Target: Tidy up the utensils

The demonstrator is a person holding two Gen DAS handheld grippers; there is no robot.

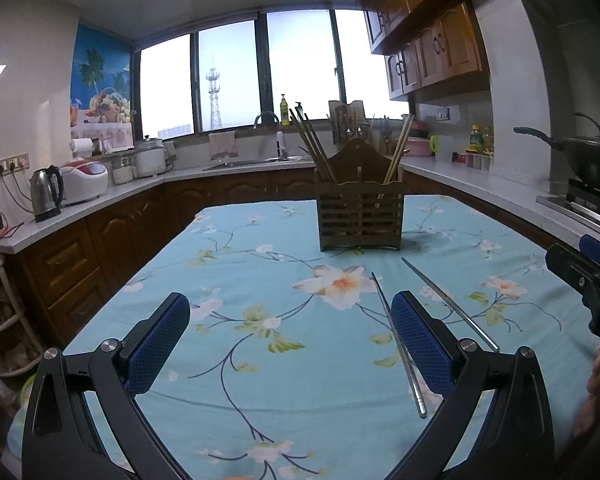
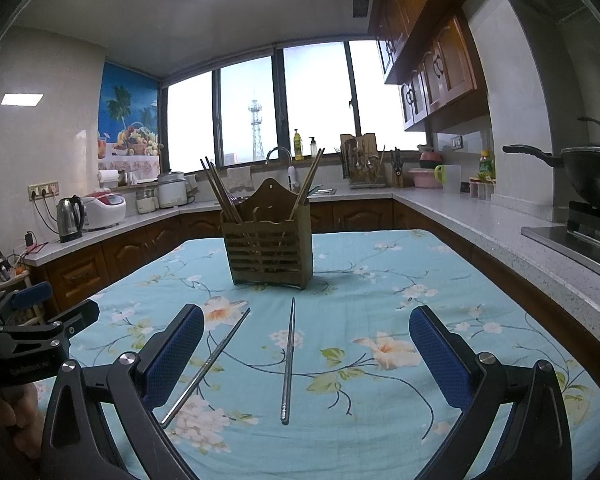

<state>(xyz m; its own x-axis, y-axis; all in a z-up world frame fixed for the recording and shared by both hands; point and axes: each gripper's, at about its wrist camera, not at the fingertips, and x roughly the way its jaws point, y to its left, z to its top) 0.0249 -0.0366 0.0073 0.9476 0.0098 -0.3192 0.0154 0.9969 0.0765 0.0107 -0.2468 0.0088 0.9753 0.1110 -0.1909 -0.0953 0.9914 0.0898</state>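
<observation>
Two metal chopsticks lie loose on the floral tablecloth. One chopstick runs beside the inner face of my left gripper's right finger. The other chopstick lies between the fingers of my right gripper, which is open above the cloth. My left gripper is open too, holding nothing. A slatted wooden utensil holder stands upright further back on the table, with several wooden chopsticks leaning out of it.
The table has kitchen counters on three sides. A kettle and rice cooker stand at the left, and a black wok sits on the stove at the right. A hand grips the left tool.
</observation>
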